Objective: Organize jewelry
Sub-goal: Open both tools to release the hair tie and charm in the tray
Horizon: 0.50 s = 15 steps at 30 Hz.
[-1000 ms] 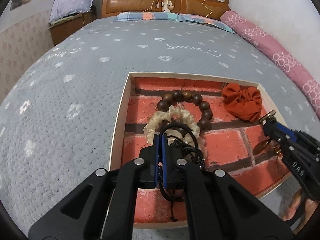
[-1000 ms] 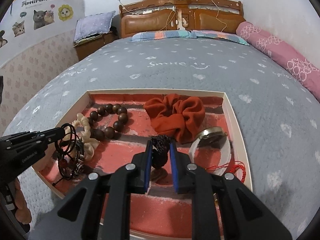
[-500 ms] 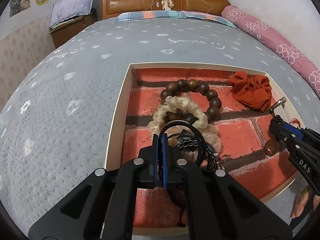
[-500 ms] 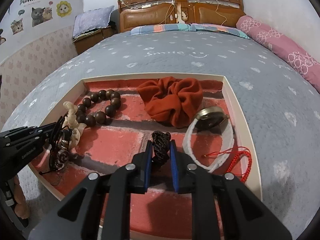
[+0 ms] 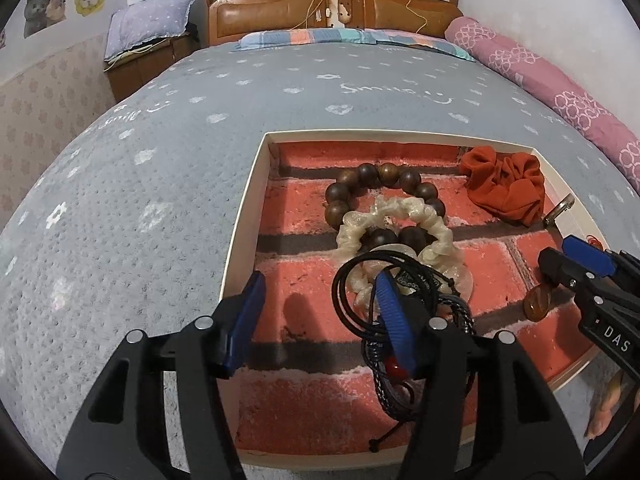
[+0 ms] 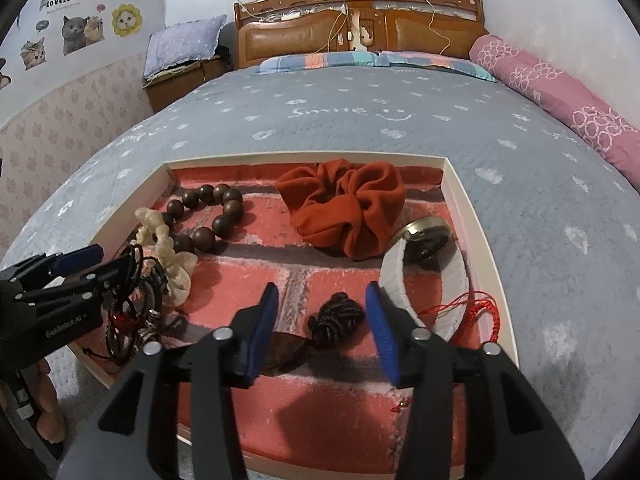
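Observation:
A white-rimmed tray (image 5: pixel 244 216) with a red brick-pattern floor lies on the bed. My left gripper (image 5: pixel 320 316) hangs over its near left part, jaws opening. A bundle of black cord bracelets (image 5: pixel 404 320) rests on the floor around the right finger, with no pad pressing on it. Behind it lie a cream scrunchie (image 5: pixel 396 224) and a wooden bead bracelet (image 5: pixel 380 176). My right gripper (image 6: pixel 323 326) is also opening, over the tray (image 6: pixel 468 216). A dark knotted cord with a brown pendant (image 6: pixel 338 316) lies loose on the floor between its pads.
An orange scrunchie (image 6: pixel 344 204), a white band with a round metal piece (image 6: pixel 424 272) and a red string (image 6: pixel 480 312) lie in the tray's right half. Grey bedspread (image 6: pixel 560 200) surrounds the tray, with a pink bolster (image 6: pixel 560 96) and wooden headboard (image 6: pixel 360 28) beyond. The left gripper (image 6: pixel 108 264) shows at the left.
Both grippers went from shut to open. The black cord bundle dropped from the left pads onto the tray floor, and the knotted cord with pendant now lies free between the right pads.

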Tool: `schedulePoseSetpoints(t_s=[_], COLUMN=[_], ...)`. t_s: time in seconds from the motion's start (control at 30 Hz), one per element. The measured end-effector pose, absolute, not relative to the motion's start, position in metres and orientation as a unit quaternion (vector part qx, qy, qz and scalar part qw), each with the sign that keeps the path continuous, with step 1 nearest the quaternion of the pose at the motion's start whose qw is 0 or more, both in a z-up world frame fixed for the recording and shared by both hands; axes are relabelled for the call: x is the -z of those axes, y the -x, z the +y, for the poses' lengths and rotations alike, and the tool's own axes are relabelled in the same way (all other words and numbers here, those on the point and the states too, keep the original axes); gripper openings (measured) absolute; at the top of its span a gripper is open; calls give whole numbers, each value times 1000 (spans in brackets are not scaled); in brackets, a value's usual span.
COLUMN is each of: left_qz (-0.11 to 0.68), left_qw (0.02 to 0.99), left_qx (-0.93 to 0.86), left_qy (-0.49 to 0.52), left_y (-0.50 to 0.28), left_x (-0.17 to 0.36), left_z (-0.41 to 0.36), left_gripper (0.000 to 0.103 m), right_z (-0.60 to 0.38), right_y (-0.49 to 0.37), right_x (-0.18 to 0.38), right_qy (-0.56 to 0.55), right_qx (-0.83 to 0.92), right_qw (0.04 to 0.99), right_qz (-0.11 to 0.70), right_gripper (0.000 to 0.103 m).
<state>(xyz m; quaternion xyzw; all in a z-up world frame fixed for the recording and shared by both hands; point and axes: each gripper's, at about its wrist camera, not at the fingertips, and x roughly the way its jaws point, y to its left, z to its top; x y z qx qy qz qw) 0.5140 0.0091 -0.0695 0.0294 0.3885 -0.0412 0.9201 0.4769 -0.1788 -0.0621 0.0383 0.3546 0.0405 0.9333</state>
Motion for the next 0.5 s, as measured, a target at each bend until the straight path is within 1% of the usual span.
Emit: schedulePoseSetpoints(t_s=[0.07,0.1,0.27,0.43,0.5], left_qz=[385,383,378,372,368], left_qw=[921,922,924,927,928], left_qx=[42,44,46,49,49], left_qy=[-31,-30,-30,-23,-19], left_y=[-512,-511,-508,-504,-501], left_x=[68,66,63,59,55], left_z=[8,8,5,6,7], left_gripper=[62,66,68,76,77], right_z=[-179,-179,-180,-179,-177], right_y=[-476,-476,-477,-476,-476], right_x=[61,62,62,62,62], right_qy=[-39,-38,-39,-50,-50], right_qx=[-40,-40,-40,-44,-47], right_qw=[934,934,933,933,933], right_qz=[353,354,354,354,355], right_gripper=[51,51,52,53,53])
